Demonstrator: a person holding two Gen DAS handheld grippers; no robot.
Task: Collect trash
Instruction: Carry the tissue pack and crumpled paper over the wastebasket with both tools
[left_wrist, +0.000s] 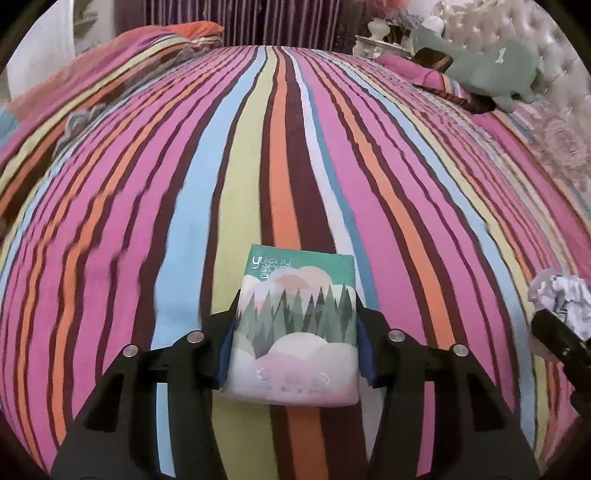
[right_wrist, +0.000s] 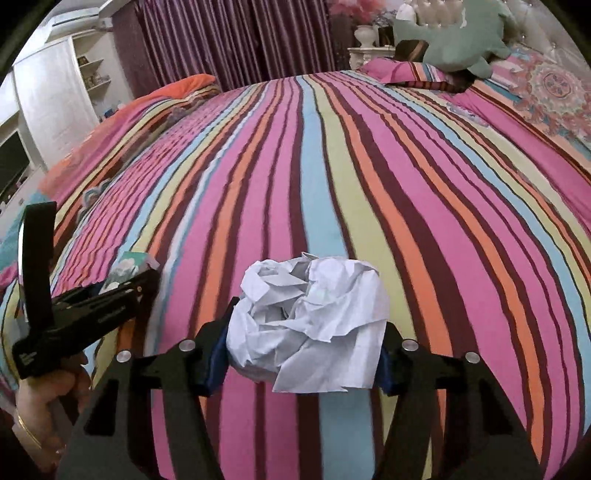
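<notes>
While clamped in left gripper (left_wrist: 295, 325), tissue pack (left_wrist: 299, 317); crumpled paper (right_wrist: 308, 325) in right gripper (right_wrist: 306, 343).

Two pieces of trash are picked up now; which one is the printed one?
The green tissue pack with the forest print, clamped in the left gripper. The right gripper holds a plain white crumpled paper ball.

This is a home bedroom. A bed (right_wrist: 332, 184) with a striped cover fills both views; at 12 o'clock hang purple curtains (right_wrist: 229, 40), at 1 o'clock stand a tufted headboard (left_wrist: 517, 33) and a nightstand (right_wrist: 369, 51), and at 10 o'clock a white wardrobe (right_wrist: 55, 92).
</notes>
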